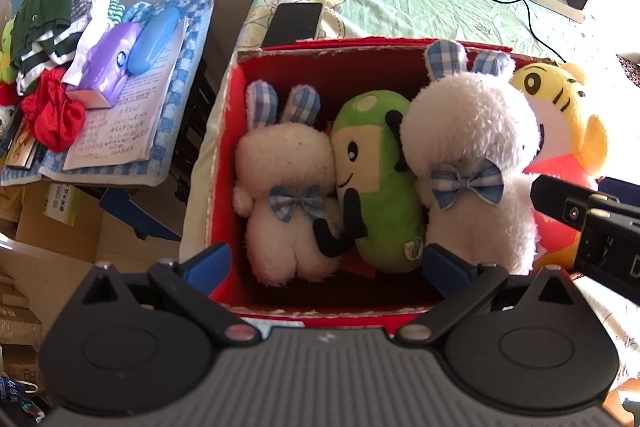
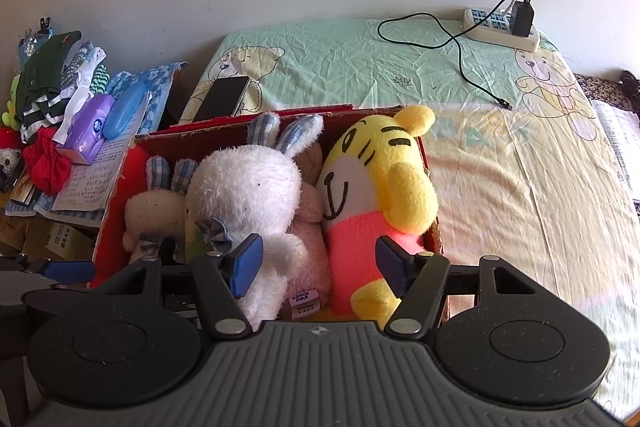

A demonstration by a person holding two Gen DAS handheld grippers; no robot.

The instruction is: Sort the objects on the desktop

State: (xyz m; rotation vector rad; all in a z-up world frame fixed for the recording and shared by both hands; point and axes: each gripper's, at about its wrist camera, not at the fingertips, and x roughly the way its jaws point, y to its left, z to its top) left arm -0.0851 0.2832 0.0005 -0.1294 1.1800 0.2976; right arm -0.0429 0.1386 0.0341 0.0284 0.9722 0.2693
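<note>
The right claw (image 2: 316,269) hangs released over the near edge of the red box (image 2: 116,195), its blue pads (image 2: 244,265) spread wide with nothing between them; the gap sits above the seam where the large white rabbit (image 2: 244,195) presses against the yellow tiger (image 2: 380,187), which suggests it has either let go or is lining up on one of the two. The left claw (image 1: 326,261) is likewise released and empty, its pads straddling the near end of the box above the green bean toy (image 1: 380,183) and the small white rabbit (image 1: 286,195). The toys, the task's things, lie packed side by side inside the box, heads toward the far wall, each wedged against its neighbour so none can topple; a pink plush (image 2: 310,227) is squeezed low between the big rabbit and the tiger. The tiger rides highest, its head above the rim, probably because the box is nearly full. The box itself rests on the bed (image 2: 500,167), at its left edge. Behind it a dark phone (image 2: 222,99) lies flat on the sheet, and farther back a power strip (image 2: 500,27) with a charger cable trails loose. To the left, a separate worktop (image 1: 192,27) carries clothes, a purple tissue pack (image 1: 106,67), a blue case (image 1: 154,41) and an open notebook (image 1: 116,123), still unsorted by the look of it.
</note>
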